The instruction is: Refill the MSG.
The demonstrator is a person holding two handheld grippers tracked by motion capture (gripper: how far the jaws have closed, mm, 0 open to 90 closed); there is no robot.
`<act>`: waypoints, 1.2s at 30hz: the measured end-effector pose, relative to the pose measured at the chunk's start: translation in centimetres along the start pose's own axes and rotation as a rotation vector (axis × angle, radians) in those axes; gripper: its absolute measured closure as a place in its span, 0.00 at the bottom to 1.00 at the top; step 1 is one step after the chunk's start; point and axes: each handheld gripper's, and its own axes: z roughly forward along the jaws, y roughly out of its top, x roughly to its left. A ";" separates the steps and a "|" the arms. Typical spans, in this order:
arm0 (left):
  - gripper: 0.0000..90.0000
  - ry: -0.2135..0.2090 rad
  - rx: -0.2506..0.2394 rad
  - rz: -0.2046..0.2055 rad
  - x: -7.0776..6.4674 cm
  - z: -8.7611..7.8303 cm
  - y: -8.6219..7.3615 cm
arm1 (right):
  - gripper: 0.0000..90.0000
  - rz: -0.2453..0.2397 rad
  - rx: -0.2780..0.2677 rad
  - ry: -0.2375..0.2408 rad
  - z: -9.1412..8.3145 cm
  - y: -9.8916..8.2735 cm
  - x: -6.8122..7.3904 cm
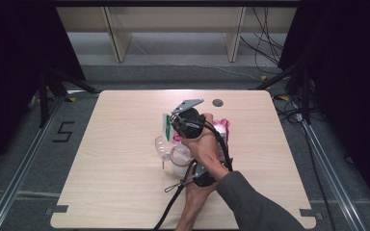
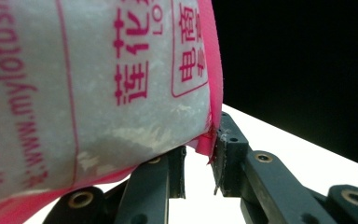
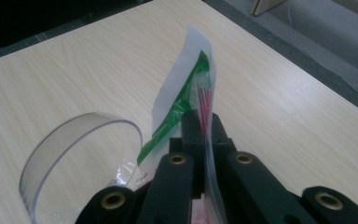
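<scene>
right gripper: jaws closed flat on the top edge of the bag, pinching the white-and-green strip with red lines; strip sticks up past the jaw tips.
right gripper, high view: above the bag, grey three-cornered plate on top, pointing away from the person.
left gripper: jaws part closed, the right jaw's pad against the pink seam at the bag's lower corner; the other pad sits just off it (a gap of bright table shows between), so firm hold or not: cannot tell.
left gripper, high view: on the near side of the bag, largely covered by the hands.
hands: right hand reaches over the left hand; dark sleeve on the right forearm; both come in from the table's near edge.
bag: one, translucent white fill, pink print and pink edge, held off the table near its middle, between the two grippers.
clear container: one, round, transparent plastic, touching the bag on its left side in the high view, open rim showing.
count: two grippers, one bag, one container.
table: light wood grain, rounded corners, one dark round hole beyond the bag by the far edge.
room: grey floor, a "5" mark left of the table, black drapes both sides, wooden frame legs and loose cables beyond the far edge.
</scene>
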 end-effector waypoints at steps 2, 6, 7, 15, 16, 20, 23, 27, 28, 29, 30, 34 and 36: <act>0.85 -0.001 -0.003 -0.001 0.1 0.0 0.0 | 1.00 -0.009 0.000 0.002 0.1 0.1 0.0; 0.85 0.001 -0.003 -0.002 0.1 0.0 0.0 | 1.00 -0.003 -0.006 -0.011 0.3 0.0 0.2; 0.85 0.001 -0.003 -0.001 0.1 0.0 0.0 | 1.00 0.002 0.006 -0.003 0.1 0.1 0.2; 0.85 0.021 -0.028 -0.009 0.0 0.3 -0.2 | 1.00 -0.008 0.011 -0.005 0.2 0.1 0.2; 0.85 0.021 -0.029 -0.010 0.0 0.3 -0.2 | 1.00 -0.006 0.007 -0.006 0.3 0.1 0.3; 0.85 0.002 0.000 -0.010 0.0 0.1 0.0 | 1.00 -0.016 0.015 -0.007 0.4 0.1 0.4; 0.85 0.004 -0.001 -0.038 -0.2 0.1 -0.1 | 1.00 -0.022 0.023 -0.007 0.5 0.1 0.4; 0.85 0.002 0.017 -0.017 -0.1 -0.1 -0.1 | 1.00 -0.023 0.024 -0.009 0.6 0.1 0.5; 0.85 0.003 0.032 0.003 0.1 -0.2 0.0 | 1.00 -0.027 0.013 -0.014 0.7 0.1 0.5; 0.85 0.003 0.032 0.005 0.1 -0.2 0.0 | 1.00 -0.028 0.024 -0.007 0.6 0.1 0.5; 0.85 0.006 0.015 -0.014 0.0 -0.1 0.0 | 1.00 -0.024 0.022 -0.010 0.6 0.1 0.4; 0.85 0.029 0.005 0.002 0.0 0.1 0.0 | 1.00 -0.019 0.022 -0.006 0.6 0.2 0.4; 0.85 0.026 0.003 0.001 0.0 0.1 0.0 | 1.00 -0.030 0.024 -0.010 0.7 0.2 0.5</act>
